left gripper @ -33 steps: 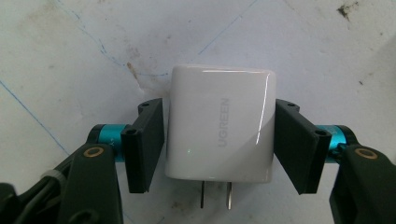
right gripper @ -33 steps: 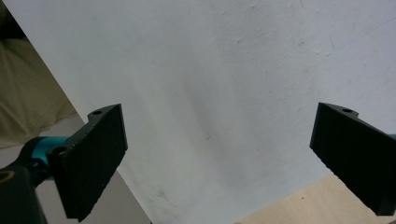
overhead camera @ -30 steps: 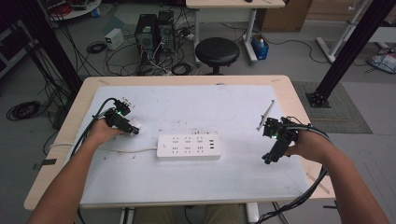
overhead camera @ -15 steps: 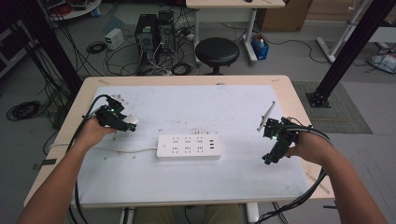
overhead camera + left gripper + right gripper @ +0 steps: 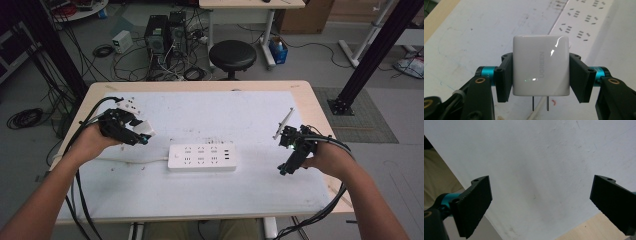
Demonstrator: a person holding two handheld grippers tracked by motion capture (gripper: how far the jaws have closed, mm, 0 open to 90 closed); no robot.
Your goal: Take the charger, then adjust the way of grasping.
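White UGREEN charger (image 5: 541,66) is clamped in left gripper (image 5: 541,75), prongs toward frame bottom, above power strip (image 5: 202,157). Right gripper (image 5: 541,202) is held spread wide, unladen.

charger (image 5: 541,67) prongs cut off at bottom edge, power strip (image 5: 584,22) cropped top right

My left gripper (image 5: 541,75) clamps a white UGREEN charger (image 5: 541,65) between its two black jaws, one pressed against each side of the glossy body. The brand name runs vertically down the face toward me, and two metal prongs (image 5: 540,103) stick out from the charger's lower edge. Behind it, at the upper right, a white power strip (image 5: 584,22) with rows of sockets lies on the scuffed white table mat (image 5: 474,37).
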